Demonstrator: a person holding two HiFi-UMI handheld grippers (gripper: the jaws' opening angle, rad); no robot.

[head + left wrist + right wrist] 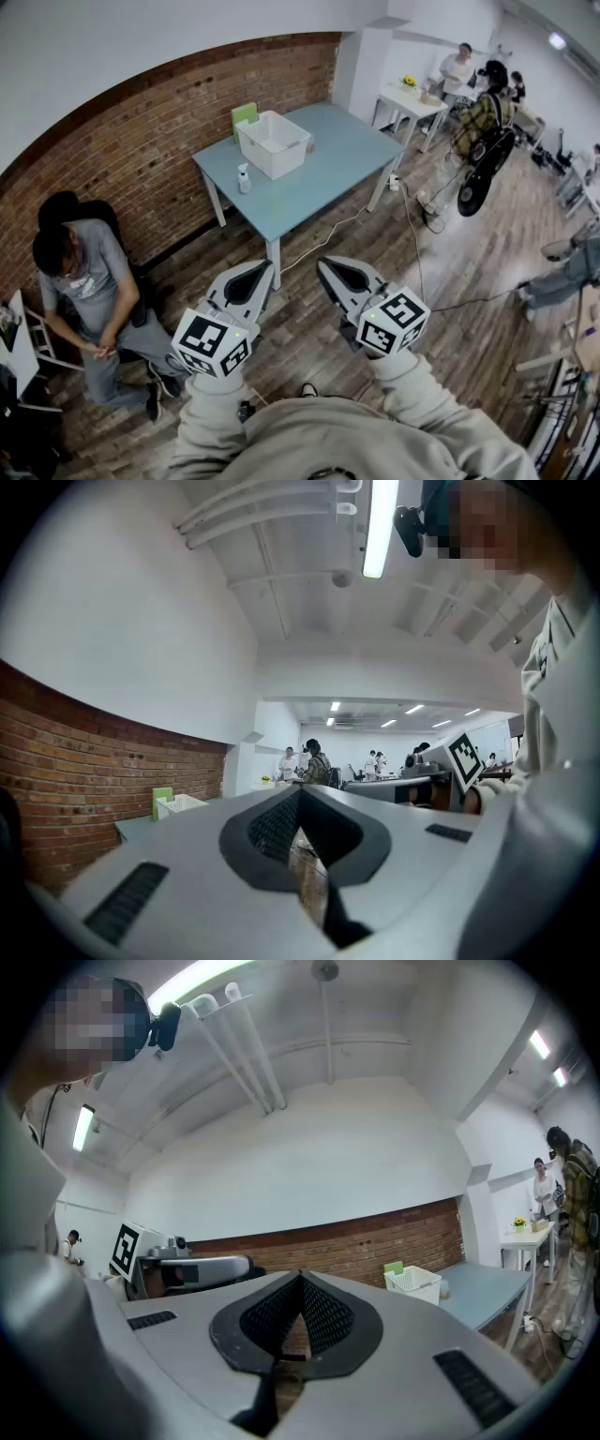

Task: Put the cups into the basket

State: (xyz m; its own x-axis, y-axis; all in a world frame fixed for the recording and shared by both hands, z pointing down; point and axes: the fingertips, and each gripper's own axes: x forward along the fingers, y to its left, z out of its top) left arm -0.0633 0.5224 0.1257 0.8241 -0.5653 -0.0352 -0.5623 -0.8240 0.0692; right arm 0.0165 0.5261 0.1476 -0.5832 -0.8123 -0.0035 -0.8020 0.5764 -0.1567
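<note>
A white basket (pixel 274 142) stands on the far part of a light blue table (pixel 328 173), well away from me. A green upright thing (pixel 244 116) is just behind it, and a small brownish thing (pixel 309 146) sits at its right; both are too small to name. My left gripper (pixel 261 270) and right gripper (pixel 328 265) are held side by side over the wooden floor, short of the table, both shut and empty. The basket (pixel 178 804) shows small at the left in the left gripper view, beyond the shut left gripper (pixel 300 791). The right gripper view has the basket (pixel 413 1282) at the right, past the shut right gripper (pixel 301 1275).
A spray bottle (pixel 244 178) stands near the table's left edge. A person (pixel 80 272) sits by the brick wall at the left. Another person with a backpack (pixel 483 122) stands at the back right near a white table (pixel 412 101). A cable (pixel 412 246) runs across the floor.
</note>
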